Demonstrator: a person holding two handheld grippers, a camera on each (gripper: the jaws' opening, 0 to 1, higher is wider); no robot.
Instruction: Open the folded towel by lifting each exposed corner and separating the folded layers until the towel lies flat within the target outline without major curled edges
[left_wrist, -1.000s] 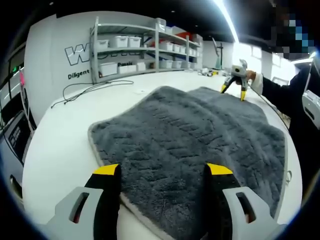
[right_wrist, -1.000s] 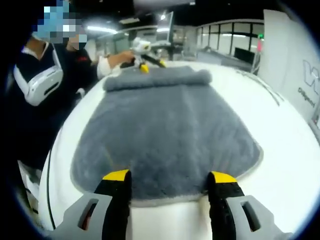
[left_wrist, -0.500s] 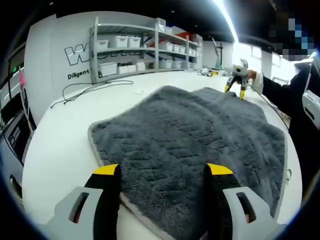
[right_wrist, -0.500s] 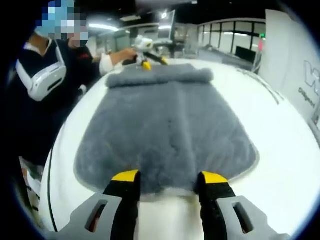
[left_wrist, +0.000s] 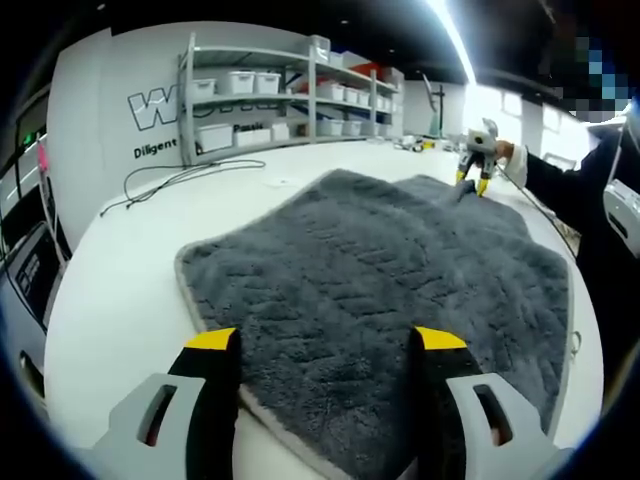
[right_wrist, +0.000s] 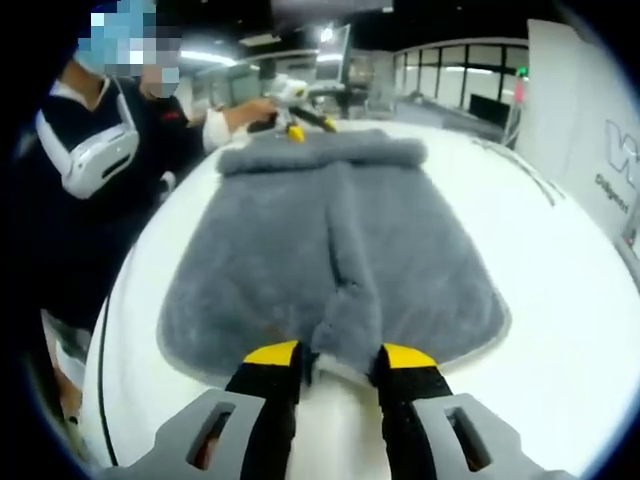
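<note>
A grey plush towel (left_wrist: 380, 270) lies spread on the white table (left_wrist: 110, 290). My left gripper (left_wrist: 327, 345) hangs open over its near edge, with nothing pinched between the yellow-tipped jaws. Far across the towel, a hand holds the right gripper (left_wrist: 472, 168) at the opposite edge. In the right gripper view, the towel (right_wrist: 330, 230) runs away from me to a rolled far edge (right_wrist: 320, 152). My right gripper (right_wrist: 340, 355) is shut on the near hem, which puckers into a raised ridge between the jaws. The left gripper (right_wrist: 290, 118) sits at the rolled edge.
Metal shelves with white bins (left_wrist: 270, 95) stand behind the table, and a black cable (left_wrist: 180, 178) trails across its far left part. A person in dark clothes (right_wrist: 90, 160) stands close along the table's left side in the right gripper view.
The right gripper's jaws have closed inward on the towel's near hem, bunching it into a ridge. The left gripper has stayed open and still.
</note>
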